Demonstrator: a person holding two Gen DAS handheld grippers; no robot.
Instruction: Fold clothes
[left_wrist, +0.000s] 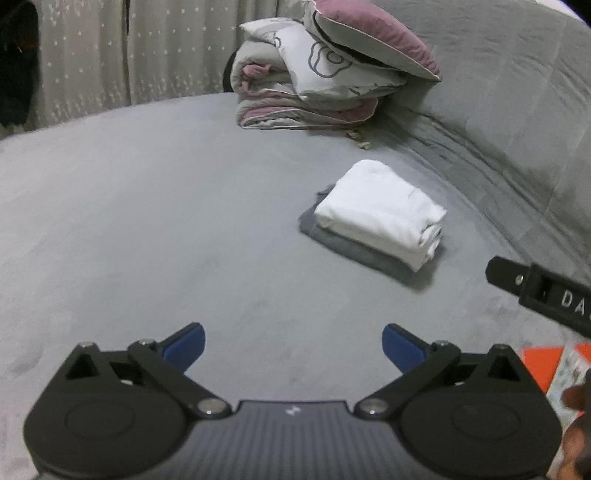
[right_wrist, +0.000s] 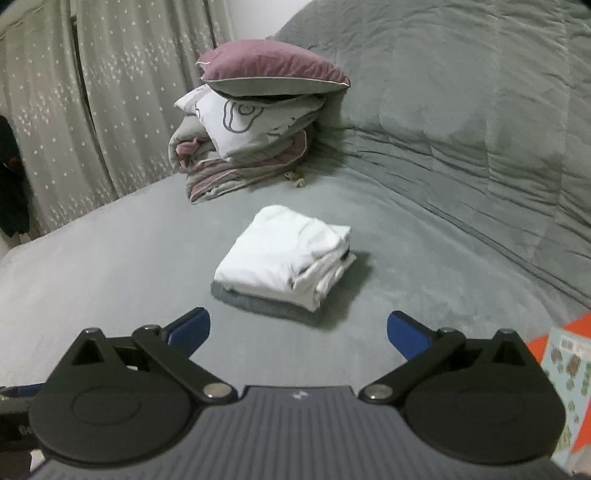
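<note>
White garment (right_wrist: 284, 254): folded, atop a folded grey garment (right_wrist: 258, 304) on the bed (right_wrist: 110, 258).
My claws: left claw (left_wrist: 293, 349) and right claw (right_wrist: 298, 330) both spread, empty.
Bearing: stack dead ahead of my right, ahead-right of my left; right is nearer.

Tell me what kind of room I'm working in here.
Most likely a bedroom. The work surface is a bed with a grey sheet, folded bedding topped by a purple pillow is stacked at its far end, and star-patterned curtains hang behind. A folded white garment lies on the bed.
</note>
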